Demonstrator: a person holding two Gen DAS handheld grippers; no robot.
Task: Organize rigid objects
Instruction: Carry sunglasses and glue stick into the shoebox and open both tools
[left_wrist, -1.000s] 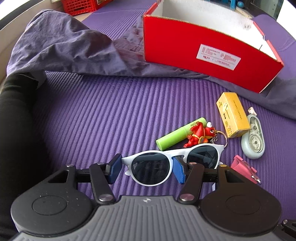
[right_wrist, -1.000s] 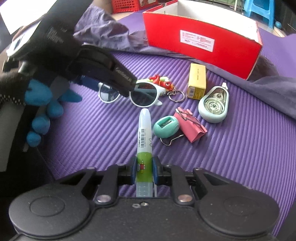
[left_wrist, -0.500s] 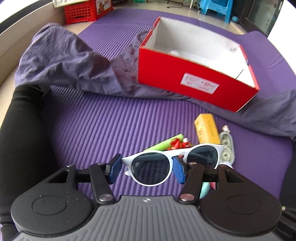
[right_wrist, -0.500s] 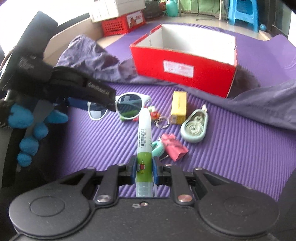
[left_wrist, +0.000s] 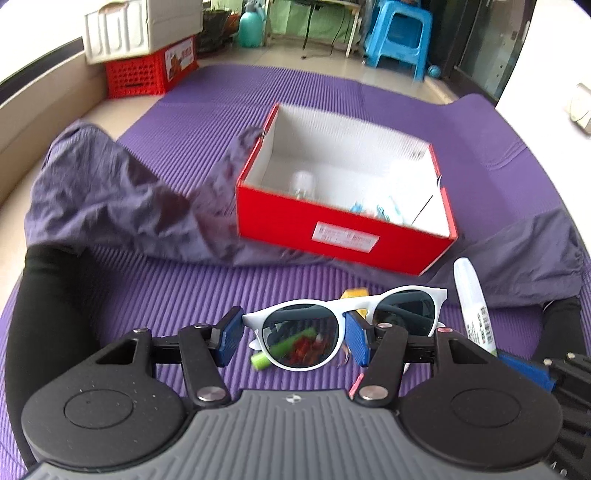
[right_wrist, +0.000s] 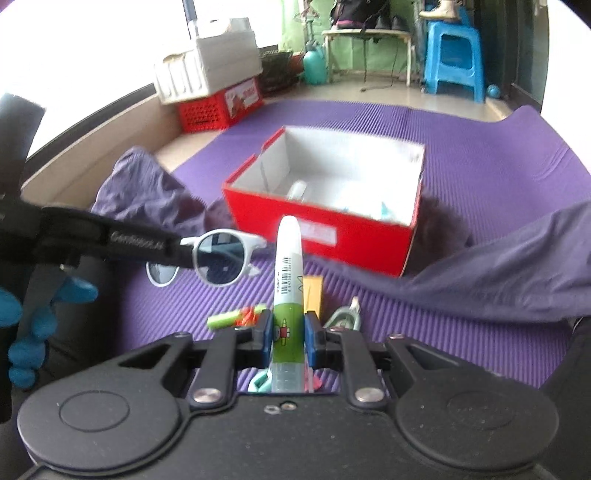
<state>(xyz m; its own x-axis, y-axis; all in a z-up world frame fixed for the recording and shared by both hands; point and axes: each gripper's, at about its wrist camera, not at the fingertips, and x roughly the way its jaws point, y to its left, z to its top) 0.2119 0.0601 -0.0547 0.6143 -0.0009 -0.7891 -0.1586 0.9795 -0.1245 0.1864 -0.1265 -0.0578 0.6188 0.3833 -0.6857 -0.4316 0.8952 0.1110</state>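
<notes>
While small items remain on the purple mat (left_wrist: 147, 295), my left gripper (left_wrist: 293, 338) at lower centre grips the white sunglasses (left_wrist: 345, 325) by one lens, aloft before the red box (left_wrist: 343, 236).

Right view: my right gripper (right_wrist: 289, 338) clamps the glue stick (right_wrist: 288, 280), angled down toward the box at centre.
</notes>
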